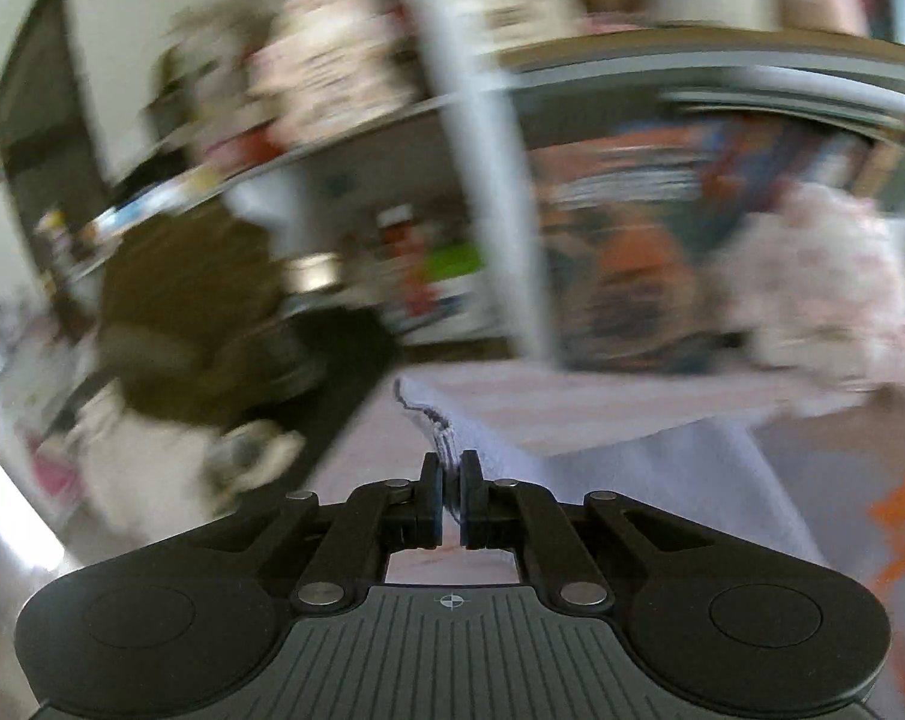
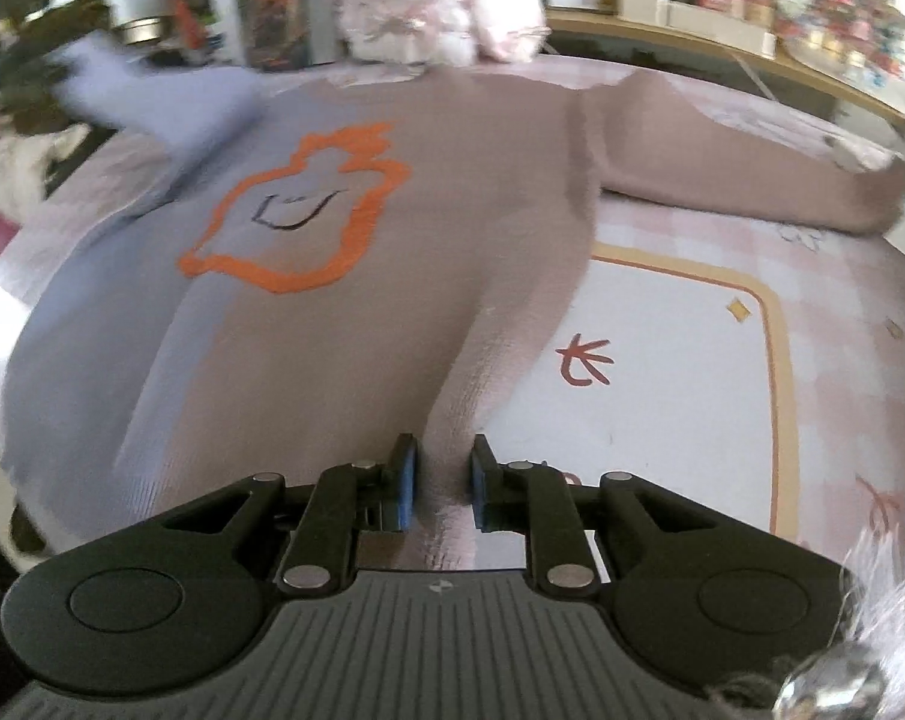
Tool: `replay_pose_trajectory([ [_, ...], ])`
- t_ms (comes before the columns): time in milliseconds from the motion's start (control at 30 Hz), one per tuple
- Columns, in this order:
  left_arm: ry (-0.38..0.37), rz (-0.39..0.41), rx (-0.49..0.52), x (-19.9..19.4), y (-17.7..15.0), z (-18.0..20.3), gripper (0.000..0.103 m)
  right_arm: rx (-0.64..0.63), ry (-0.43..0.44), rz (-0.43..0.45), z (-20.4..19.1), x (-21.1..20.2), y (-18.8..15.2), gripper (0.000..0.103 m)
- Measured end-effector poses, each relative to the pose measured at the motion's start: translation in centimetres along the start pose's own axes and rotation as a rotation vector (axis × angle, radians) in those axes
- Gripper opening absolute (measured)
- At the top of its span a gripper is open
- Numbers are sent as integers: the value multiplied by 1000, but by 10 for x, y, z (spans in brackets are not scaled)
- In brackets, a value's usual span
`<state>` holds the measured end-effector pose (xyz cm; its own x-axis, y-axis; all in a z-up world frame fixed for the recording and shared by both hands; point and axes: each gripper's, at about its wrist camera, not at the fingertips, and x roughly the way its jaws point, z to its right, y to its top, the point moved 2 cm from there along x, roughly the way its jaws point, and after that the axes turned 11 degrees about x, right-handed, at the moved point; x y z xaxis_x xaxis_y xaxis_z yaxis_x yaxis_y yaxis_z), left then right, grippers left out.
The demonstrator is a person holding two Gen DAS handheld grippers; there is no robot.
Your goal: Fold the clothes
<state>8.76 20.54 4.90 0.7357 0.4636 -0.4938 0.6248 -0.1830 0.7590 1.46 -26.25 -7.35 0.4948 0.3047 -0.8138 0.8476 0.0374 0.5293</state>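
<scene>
- Heavily motion-blurred in the left wrist view: shelves, a grey upright post (image 1: 482,150) and a brownish heap at left, none readable in detail.
- Cut off at the lower right edge there: part of an orange outline print (image 1: 899,546).
- Clamped in the left gripper (image 1: 451,474): a dark-stitched edge of the mauve-grey knitted sweater (image 1: 632,468), lifted, the cloth falling away to the right.
- Spread flat on the pink checked bedcover (image 2: 842,324), front up: the same sweater (image 2: 344,360), orange outline and small black face mark at chest, one sleeve stretched out to the right.
- Blurred at upper left of the right wrist view: the raised sleeve end.
- Fluffy white-pink plush toy (image 2: 428,6) just beyond the neckline.
- Right gripper (image 2: 443,462) parted, low over the hem, fabric lying between the blue pads (image 2: 405,489); contact with them cannot be made out.
</scene>
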Motion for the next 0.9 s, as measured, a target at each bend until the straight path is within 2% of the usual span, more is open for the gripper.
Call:
replay_pose_trajectory([
  [133, 22, -47, -30, 22, -28, -57, 4, 52, -77, 19, -16, 4, -2, 17],
  [333, -24, -117, 6, 54, -55, -91, 5, 130, -162, 48, -36, 9, -4, 17],
  [367, -31, -129, 12, 59, -60, -96, 13, 143, -172, 52, -40, 10, -5, 17],
  [433, -25, -154, 34, 67, -69, -104, 13, 163, -187, 53, -50, 12, -5, 17],
  [500, 9, -172, 45, 62, -75, -105, 14, 175, -193, 51, -62, 13, -7, 17],
  [567, -9, -137, 14, 47, -79, -104, 15, 160, -180, 39, -77, 14, -9, 17],
  [633, -114, -87, 12, 29, -84, -89, 19, 138, -163, 26, -93, 16, -11, 17],
  [733, -293, -63, 133, 11, -97, -40, 23, 93, -116, -8, -120, 18, -16, 17],
  [800, -378, -85, 190, 6, -108, -9, 23, 43, -60, -42, -139, 19, -21, 17],
  [900, -462, -139, 215, 4, -120, 23, 23, -83, -20, -63, -162, 22, -25, 17],
])
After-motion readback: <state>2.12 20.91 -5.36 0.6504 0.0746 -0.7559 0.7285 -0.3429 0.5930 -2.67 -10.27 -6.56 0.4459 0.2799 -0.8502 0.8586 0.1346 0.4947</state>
